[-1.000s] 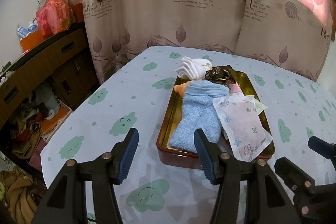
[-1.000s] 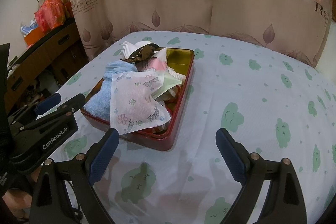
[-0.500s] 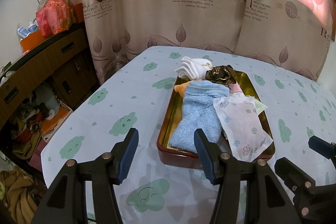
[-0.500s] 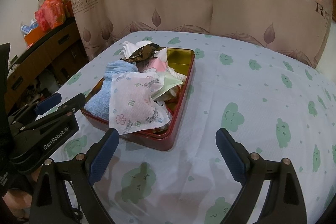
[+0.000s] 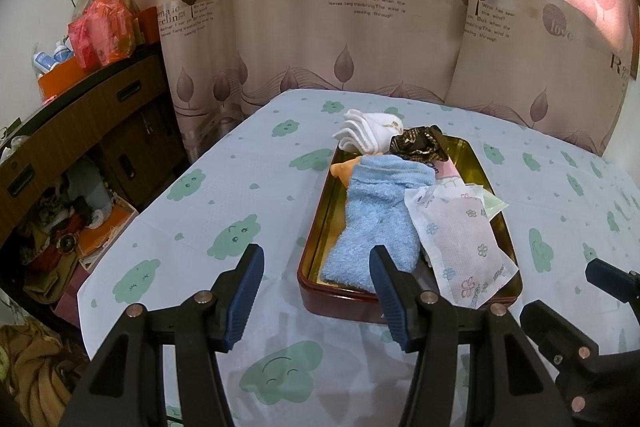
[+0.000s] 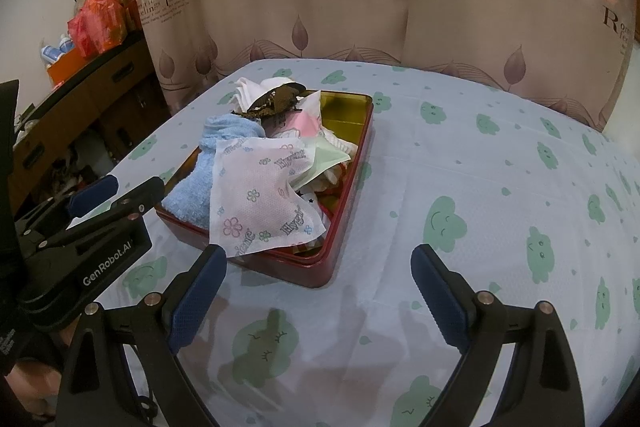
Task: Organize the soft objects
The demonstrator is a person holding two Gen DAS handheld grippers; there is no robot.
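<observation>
Ahead of our wide-open, empty left tongs and right tongs, nothing has shifted: soft cloths remain heaped in the red-rimmed metal tray.

change: floral wipe packet sits slightly lower-left in right wrist view | left wrist view: none

right gripper gaping, empty | tray heaped (blue towel, floral packet)
</observation>
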